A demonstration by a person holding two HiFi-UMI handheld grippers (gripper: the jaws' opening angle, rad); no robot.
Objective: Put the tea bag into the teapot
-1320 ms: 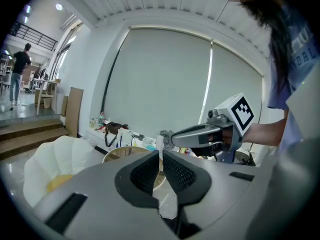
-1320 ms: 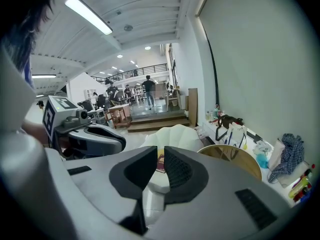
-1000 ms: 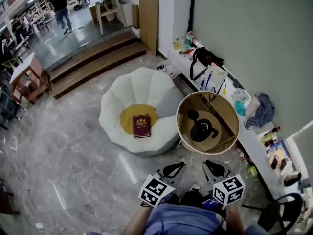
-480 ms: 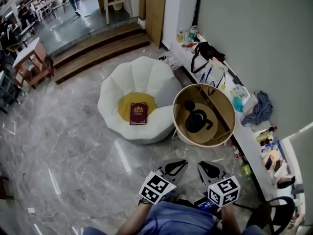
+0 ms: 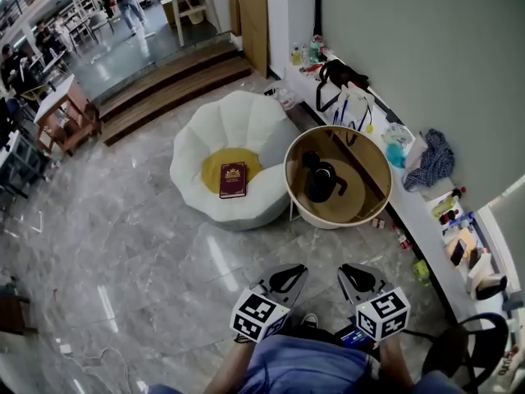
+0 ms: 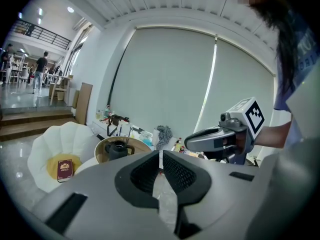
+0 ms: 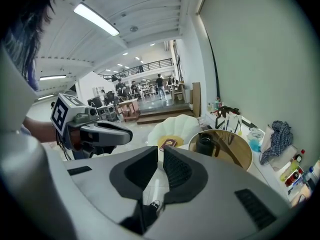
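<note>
Left gripper (image 6: 161,153) pinches a thin white tea bag (image 6: 161,163), seemingly; right gripper (image 7: 160,148) sits all but closed, empty. A jolt mid-carry could drop it short of the black teapot (image 5: 321,182).

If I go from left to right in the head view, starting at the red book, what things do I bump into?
red book → black teapot → blue-grey cloth

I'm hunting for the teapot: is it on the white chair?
No, the black teapot stands on the round table, while the white chair holds a red book.
</note>
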